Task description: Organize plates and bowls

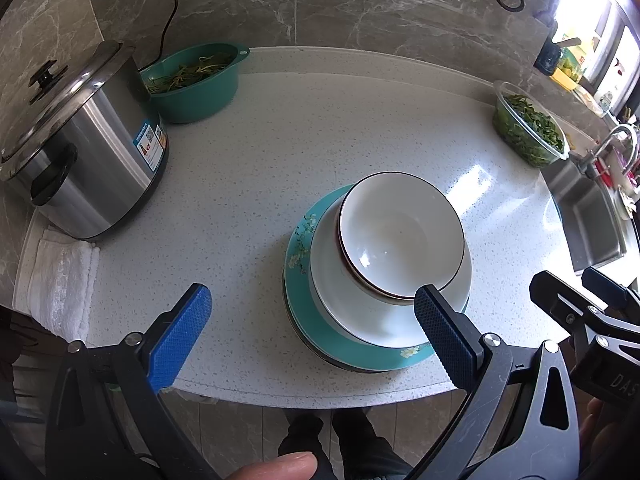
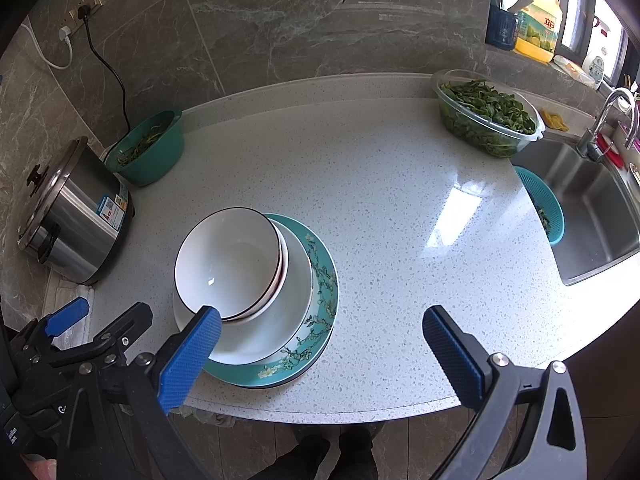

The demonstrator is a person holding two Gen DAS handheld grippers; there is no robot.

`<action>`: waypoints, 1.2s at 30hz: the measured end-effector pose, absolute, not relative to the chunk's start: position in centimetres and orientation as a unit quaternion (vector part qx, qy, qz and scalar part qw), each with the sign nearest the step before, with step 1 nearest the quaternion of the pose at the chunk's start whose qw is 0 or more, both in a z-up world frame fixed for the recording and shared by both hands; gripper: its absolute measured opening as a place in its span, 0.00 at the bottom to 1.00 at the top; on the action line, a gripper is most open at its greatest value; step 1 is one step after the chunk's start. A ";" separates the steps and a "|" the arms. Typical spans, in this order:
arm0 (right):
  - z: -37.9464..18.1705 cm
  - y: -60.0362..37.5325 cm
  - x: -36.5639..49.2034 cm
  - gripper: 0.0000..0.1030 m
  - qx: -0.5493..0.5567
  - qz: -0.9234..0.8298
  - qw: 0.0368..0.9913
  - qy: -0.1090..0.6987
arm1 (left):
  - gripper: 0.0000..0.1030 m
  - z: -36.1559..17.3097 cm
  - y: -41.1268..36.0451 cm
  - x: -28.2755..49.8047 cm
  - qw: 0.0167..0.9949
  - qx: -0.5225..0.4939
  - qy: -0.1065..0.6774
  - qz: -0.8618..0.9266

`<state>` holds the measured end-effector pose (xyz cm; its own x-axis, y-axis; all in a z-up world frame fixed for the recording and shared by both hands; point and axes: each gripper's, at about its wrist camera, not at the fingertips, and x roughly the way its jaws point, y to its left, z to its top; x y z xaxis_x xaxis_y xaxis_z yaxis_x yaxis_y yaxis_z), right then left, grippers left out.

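Observation:
A stack stands near the counter's front edge: a teal floral plate (image 1: 304, 264) (image 2: 324, 280) at the bottom, a white dish (image 1: 332, 280) (image 2: 296, 280) on it, and white dark-rimmed bowls (image 1: 400, 232) (image 2: 228, 260) nested on top. My left gripper (image 1: 312, 312) is open, held above the counter's front edge, its right finger beside the stack's near rim. My right gripper (image 2: 320, 336) is open too, its left finger over the stack's near edge. Nothing sits between either pair of fingers. The other gripper shows at each view's side.
A steel rice cooker (image 1: 88, 152) (image 2: 76, 216) stands at the left, a teal basin of greens (image 1: 196, 80) (image 2: 148, 148) behind it. A clear bowl of greens (image 1: 528, 128) (image 2: 488, 116) sits at the right by the sink (image 2: 592, 208), which holds a teal colander (image 2: 544, 208). A white towel (image 1: 60, 284) lies front left.

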<state>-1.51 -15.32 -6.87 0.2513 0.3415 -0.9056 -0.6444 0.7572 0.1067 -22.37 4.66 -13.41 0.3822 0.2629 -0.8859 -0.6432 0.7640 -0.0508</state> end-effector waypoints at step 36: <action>-7.2 -15.3 -1.6 1.00 -0.145 0.317 0.776 0.526 | 1.00 -13.8 4.3 -22.1 0.807 -0.200 0.484 0.274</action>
